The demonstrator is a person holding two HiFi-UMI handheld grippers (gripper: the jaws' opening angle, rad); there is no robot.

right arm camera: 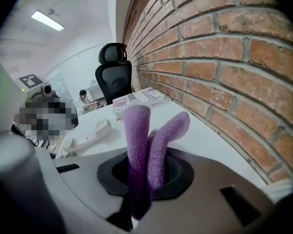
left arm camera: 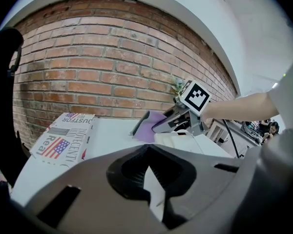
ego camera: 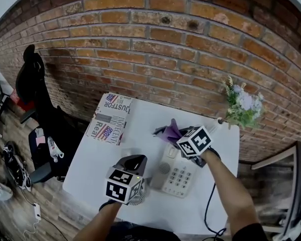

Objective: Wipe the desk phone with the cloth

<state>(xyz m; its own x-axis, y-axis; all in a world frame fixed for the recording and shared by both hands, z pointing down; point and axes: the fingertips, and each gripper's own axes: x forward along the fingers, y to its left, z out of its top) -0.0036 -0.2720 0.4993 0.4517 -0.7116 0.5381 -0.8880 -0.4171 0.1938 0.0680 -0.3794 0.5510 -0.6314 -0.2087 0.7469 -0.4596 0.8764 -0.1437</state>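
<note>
A white desk phone (ego camera: 179, 177) sits on the white table (ego camera: 100, 159), its handset (right arm camera: 88, 135) lying in its cradle. My right gripper (ego camera: 165, 133) hovers over the phone's far end, shut on a folded purple cloth (ego camera: 172, 127) that sticks out past the jaws (right arm camera: 136, 130). My left gripper (ego camera: 135, 160) is just left of the phone, low over the table; its jaws meet at the tips with nothing between them. The left gripper view shows the right gripper (left arm camera: 161, 123), the cloth (left arm camera: 154, 126) and the phone (left arm camera: 185, 140) ahead.
A printed box with a flag design (ego camera: 110, 118) lies at the table's far left corner. A small bunch of flowers (ego camera: 241, 104) stands at the far right by the brick wall (ego camera: 165, 49). A black office chair (ego camera: 30, 79) stands left of the table.
</note>
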